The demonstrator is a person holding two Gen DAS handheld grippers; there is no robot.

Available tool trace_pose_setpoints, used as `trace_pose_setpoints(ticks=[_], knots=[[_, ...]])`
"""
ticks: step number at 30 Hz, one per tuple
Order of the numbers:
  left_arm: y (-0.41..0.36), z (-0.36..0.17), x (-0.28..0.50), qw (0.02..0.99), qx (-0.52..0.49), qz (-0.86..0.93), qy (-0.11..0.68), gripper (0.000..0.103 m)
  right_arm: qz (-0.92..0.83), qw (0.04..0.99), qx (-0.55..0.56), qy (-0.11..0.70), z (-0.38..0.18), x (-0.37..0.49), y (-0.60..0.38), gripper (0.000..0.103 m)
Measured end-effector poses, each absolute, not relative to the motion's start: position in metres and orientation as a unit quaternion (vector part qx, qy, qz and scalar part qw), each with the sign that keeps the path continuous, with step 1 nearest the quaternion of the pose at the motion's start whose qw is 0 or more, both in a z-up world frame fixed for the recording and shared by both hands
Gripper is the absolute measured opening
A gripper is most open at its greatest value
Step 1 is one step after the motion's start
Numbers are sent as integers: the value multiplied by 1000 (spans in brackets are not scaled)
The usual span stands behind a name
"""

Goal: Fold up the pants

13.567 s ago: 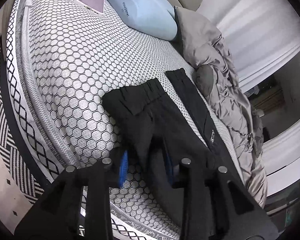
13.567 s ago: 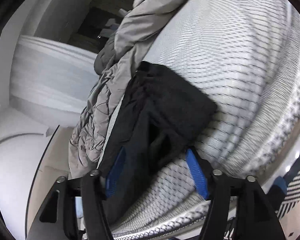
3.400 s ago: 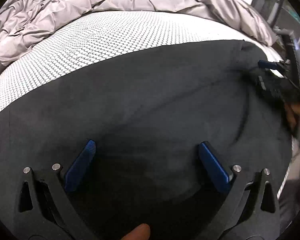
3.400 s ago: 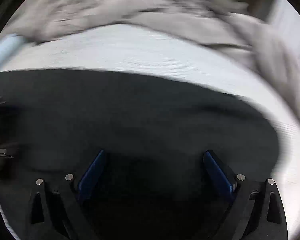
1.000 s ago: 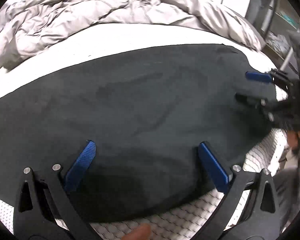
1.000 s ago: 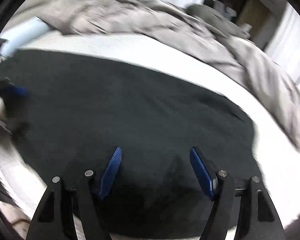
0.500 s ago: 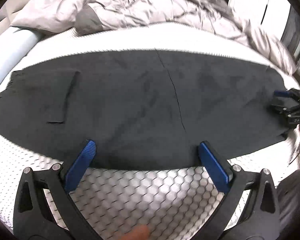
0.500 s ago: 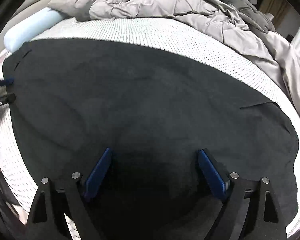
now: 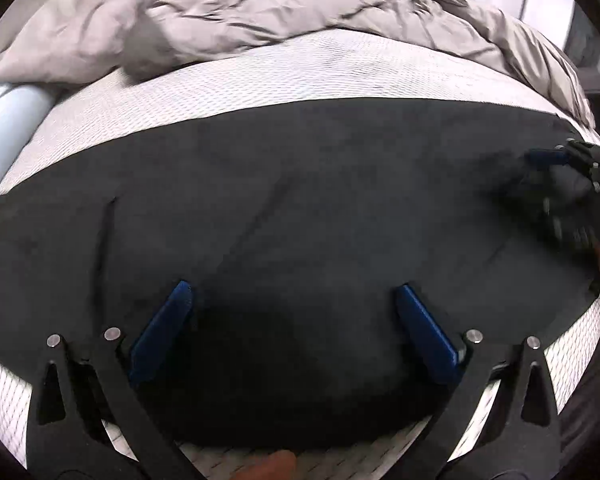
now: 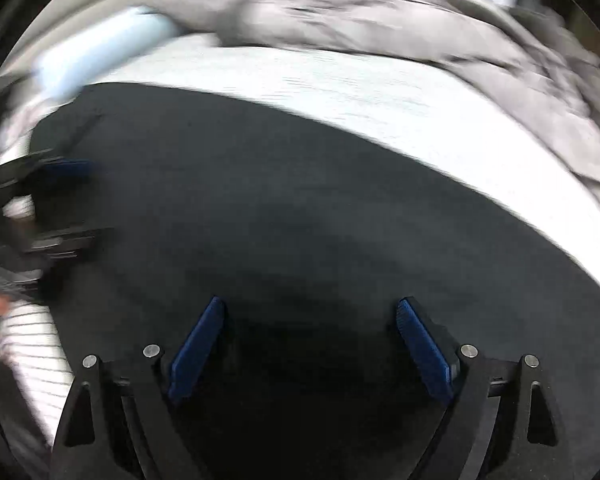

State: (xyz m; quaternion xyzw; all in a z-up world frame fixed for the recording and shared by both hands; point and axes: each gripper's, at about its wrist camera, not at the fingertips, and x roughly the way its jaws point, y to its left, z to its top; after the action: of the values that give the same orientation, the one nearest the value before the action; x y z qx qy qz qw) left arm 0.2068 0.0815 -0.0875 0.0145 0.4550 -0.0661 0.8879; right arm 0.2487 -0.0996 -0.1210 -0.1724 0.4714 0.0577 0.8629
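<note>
The black pants (image 9: 300, 200) lie spread flat across the white mattress, filling the middle of both views (image 10: 280, 208). My left gripper (image 9: 296, 296) is open, its blue pads low over the near edge of the pants. My right gripper (image 10: 312, 312) is open, also low over the fabric. The right gripper shows at the right edge of the left wrist view (image 9: 556, 184), over the pants' end. The left gripper shows at the left edge of the blurred right wrist view (image 10: 60, 200). Neither holds cloth.
A crumpled grey duvet (image 9: 260, 12) is piled along the far side of the white honeycomb mattress (image 9: 300, 68). A light blue pillow (image 9: 4, 128) lies at the far left. The mattress's near edge (image 9: 572, 352) runs just below the pants.
Both grippers have dropped lower and closer over the pants, which now fill more of each view. Their jaws stay open. The right wrist view has become blurred with motion.
</note>
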Motion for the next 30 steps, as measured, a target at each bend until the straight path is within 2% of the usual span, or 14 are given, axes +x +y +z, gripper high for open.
trace_pose_setpoints(ticks=[3,5,9,12,16,19,22,26,30], knots=[[95,-88,198,892,-8,-64,448,102,-21,868,-132,479,-115,260,-146,92],[97,-83,196,891,-8,-53,452,102,-15,875,-103,473,-107,263,-147,88],[95,-51,188,903,-52,-63,421,101,110,876,-114,455,-101,260,-85,88],[83,-43,202,904,-40,-72,421,101,172,859,-138,462,-116,269,-40,88],[72,-77,231,874,-9,-66,481,94,139,859,-163,465,-128,294,-42,90],[68,-83,220,881,27,-76,466,94,25,872,-158,462,-120,308,-87,92],[69,-74,215,878,18,-68,474,92,-7,877,-122,465,-113,312,-107,92],[56,-50,236,889,-6,-81,451,93,78,883,-95,454,-100,299,-82,91],[48,-85,280,865,11,-47,499,91,115,865,-127,471,-119,280,-47,91]])
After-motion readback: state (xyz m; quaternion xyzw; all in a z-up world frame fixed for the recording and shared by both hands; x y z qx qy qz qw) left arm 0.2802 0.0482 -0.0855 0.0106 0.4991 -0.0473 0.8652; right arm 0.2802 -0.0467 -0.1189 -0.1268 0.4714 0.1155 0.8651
